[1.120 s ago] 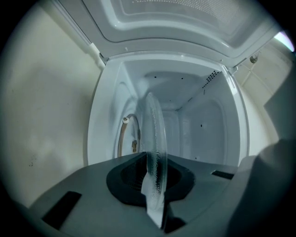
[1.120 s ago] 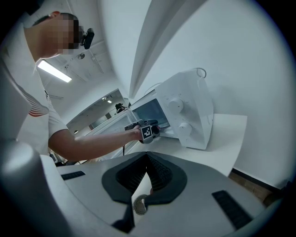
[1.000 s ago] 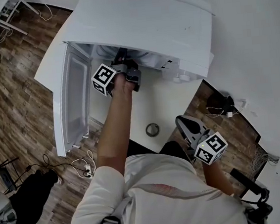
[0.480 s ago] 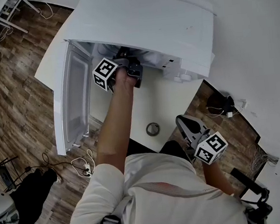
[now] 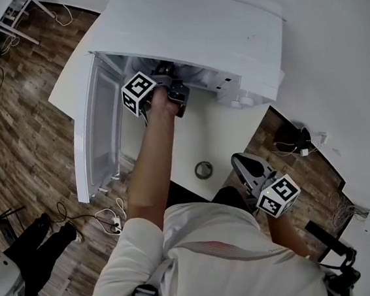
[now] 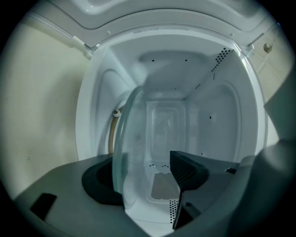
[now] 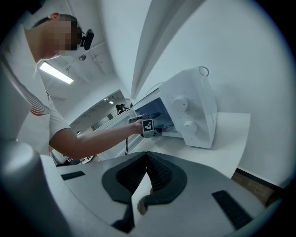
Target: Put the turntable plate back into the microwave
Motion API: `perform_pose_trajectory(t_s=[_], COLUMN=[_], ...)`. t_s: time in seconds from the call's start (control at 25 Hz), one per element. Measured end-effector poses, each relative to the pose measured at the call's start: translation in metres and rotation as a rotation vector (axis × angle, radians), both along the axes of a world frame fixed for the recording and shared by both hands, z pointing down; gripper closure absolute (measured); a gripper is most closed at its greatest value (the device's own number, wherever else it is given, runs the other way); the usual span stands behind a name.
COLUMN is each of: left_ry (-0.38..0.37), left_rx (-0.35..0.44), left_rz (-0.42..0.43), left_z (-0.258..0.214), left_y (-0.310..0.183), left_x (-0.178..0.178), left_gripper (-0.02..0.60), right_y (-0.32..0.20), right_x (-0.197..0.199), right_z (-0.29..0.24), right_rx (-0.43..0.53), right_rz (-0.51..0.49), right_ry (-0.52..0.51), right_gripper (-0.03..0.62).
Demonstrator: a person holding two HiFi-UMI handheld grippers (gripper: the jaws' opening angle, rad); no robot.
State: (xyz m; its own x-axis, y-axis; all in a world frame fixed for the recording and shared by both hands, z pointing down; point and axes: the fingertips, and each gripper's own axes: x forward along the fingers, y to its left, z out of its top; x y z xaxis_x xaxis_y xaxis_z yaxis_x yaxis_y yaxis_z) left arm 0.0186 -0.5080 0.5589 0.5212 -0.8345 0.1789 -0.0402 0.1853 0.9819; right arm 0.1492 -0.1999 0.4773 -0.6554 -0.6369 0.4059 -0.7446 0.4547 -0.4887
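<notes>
Nearest us, out in front of the microwave (image 5: 205, 30), our right gripper (image 7: 147, 155) hangs with its jaws closed on nothing. Further in, at the microwave's mouth beside its swung-out door (image 5: 95, 134), our left gripper (image 6: 145, 166) has just been opening its jaws, and they stand apart. The glass plate (image 6: 132, 139) is inside the microwave between those jaws, close along one and clear of the other. We judge this the letting-go step. Next we must draw straight back out without nudging the plate, and we cannot confirm that it is seated.

A white microwave (image 5: 205, 30) is seen at the table's (image 5: 223, 133) far edge, its door (image 5: 95, 137) swung open. A small ring (image 5: 204, 169) is noted near the near edge.
</notes>
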Motion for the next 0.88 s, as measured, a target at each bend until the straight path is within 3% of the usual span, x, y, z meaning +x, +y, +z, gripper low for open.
perform_pose_trajectory(t_s=[0.12,0.36,0.88], left_ry=[-0.011,-0.001,0.097], left_rx=[0.014,0.013,0.019], left_rz=[0.047,0.105,0.249], left_z=[-0.004,-0.007,-0.012], left_y=[0.003,0.012,0.027], left_x=[0.005,0.006,0.017], left_gripper=[0.234,0.197,0.195], right_y=[0.001,0.004,0.009], right_x=[0.001,-0.002,-0.007], right_z=[0.001,0.001,0.001], right_rx=[-0.002,-0.005,-0.005], right_rz=[-0.001,-0.011,-0.026], right_ry=[0.001,-0.001,-0.009], right_gripper=[0.591,0.591,0.591])
